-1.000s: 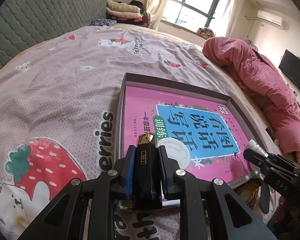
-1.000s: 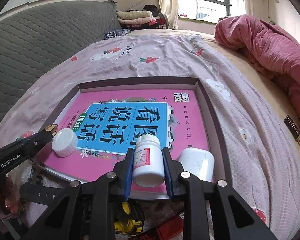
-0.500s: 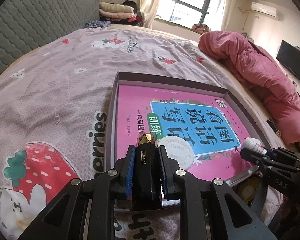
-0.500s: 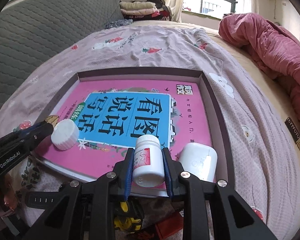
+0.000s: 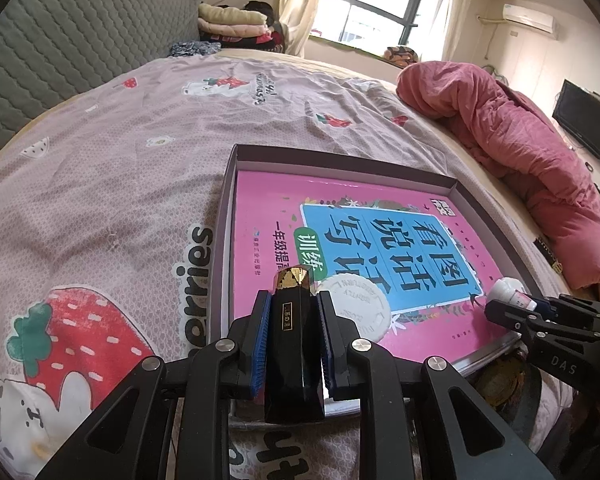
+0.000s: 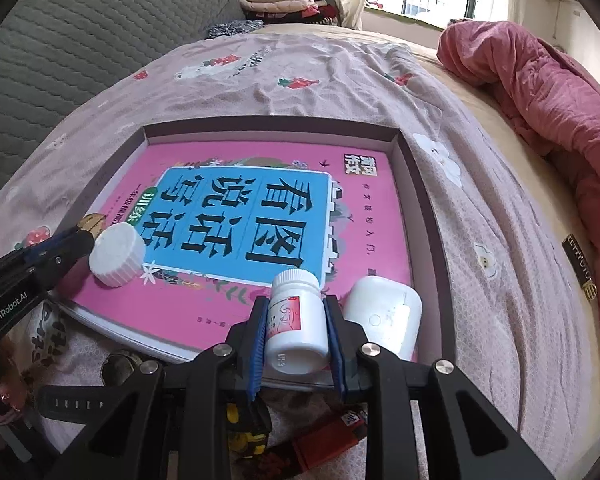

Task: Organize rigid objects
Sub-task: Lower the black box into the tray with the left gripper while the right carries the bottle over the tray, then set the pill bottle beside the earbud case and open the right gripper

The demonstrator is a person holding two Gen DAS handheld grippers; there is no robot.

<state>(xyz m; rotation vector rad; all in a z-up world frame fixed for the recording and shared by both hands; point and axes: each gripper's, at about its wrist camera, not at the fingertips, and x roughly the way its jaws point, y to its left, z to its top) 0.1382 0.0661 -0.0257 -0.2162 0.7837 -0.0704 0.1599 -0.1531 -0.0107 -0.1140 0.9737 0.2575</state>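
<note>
My left gripper [image 5: 293, 308] is shut on a black faceted stick with a gold tip [image 5: 294, 344], held over the near left corner of a shallow dark box [image 5: 340, 158]. A pink and blue book [image 5: 340, 216] fills the box. A white round jar [image 5: 358, 314] lies on the book just right of the stick. My right gripper [image 6: 296, 312] is shut on a white pill bottle [image 6: 296, 320] above the box's near edge. Beside it a white earbud case [image 6: 384, 320] rests in the box [image 6: 404, 148]. The left gripper [image 6: 85, 232] shows at the left, touching the jar [image 6: 117, 256].
The box sits on a pink strawberry-print bedsheet [image 5: 100, 168]. A rumpled red quilt [image 6: 548, 92] lies along the right. Below the box's near edge lie a black watch strap [image 6: 72, 404], a yellow-black item [image 6: 244, 428] and a red item [image 6: 324, 440]. A grey padded headboard [image 6: 80, 40] stands at the left.
The right gripper has tipped slightly downward, so the box sits higher in its view. Both grips are unchanged and neither hand has shifted.
</note>
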